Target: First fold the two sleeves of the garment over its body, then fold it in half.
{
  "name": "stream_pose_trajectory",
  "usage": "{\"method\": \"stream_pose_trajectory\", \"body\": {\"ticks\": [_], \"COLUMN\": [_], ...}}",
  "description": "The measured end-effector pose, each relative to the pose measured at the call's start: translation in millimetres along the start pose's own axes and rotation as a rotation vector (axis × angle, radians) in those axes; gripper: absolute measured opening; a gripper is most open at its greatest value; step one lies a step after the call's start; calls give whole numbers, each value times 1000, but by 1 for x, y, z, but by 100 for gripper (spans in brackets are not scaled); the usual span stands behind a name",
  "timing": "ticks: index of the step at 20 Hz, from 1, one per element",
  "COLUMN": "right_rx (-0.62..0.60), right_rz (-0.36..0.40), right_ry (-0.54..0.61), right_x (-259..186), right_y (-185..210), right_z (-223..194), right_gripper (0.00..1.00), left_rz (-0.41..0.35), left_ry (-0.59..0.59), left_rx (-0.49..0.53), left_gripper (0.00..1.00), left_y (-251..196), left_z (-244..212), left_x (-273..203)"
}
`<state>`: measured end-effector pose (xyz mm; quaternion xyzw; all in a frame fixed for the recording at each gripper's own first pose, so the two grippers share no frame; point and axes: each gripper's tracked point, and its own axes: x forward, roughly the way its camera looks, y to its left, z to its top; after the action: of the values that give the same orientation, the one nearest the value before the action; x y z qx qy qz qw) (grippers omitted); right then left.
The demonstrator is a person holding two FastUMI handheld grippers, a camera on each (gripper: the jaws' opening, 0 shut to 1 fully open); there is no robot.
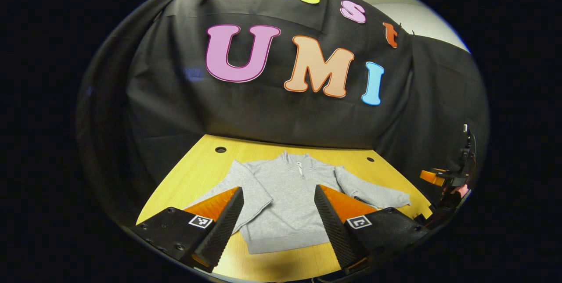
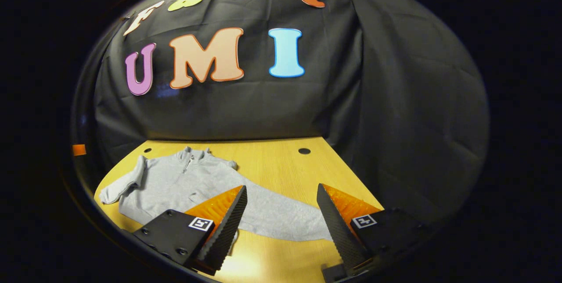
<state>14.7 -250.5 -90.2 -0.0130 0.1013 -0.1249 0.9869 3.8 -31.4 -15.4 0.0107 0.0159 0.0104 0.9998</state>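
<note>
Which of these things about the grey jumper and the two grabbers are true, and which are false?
1. The grey jumper lies flat on the wooden table. True.
2. Both sleeves are already folded over its body. False: the sleeves are spread out to the sides.
3. The left gripper is open. True.
4. The right gripper is clamped on a sleeve. False: it is open and holds nothing.
5. The jumper is folded in half. False: it lies at full length, collar away from the grippers.
</note>
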Motion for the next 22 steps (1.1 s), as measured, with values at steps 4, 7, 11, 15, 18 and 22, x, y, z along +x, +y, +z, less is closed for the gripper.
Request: {"method": "stream_pose_trajectory", "body": {"ticks": [4,7,11,15,18,22], "right_rx": [11,1,-20,-21,-29,12], "right_rz": [-14,-38,-59,-72,-50,-28], "right_ry": [120,214,331,401,464,487], "right_x": [29,48,67,78,84,83], "right_y": [-30,-53,-77,-90,-91,-96], "right_z": [-48,-81,-125,-146,-165,-171], "right_gripper": [96,99,99,96,99,93], "left_rz": [28,57,81,90,98,99], "left_ry": [16,24,44,61,63,68], "left_rx": [-3,-21,-23,-44,-45,-40], "left_gripper": [94,94,94,94,94,94], "left_y": [0,3,2,-5,-10,-17], "left_z": [-7,-13,-21,-27,-30,-32], "left_x": [-2,-3,-6,-2,-1,-1]}}
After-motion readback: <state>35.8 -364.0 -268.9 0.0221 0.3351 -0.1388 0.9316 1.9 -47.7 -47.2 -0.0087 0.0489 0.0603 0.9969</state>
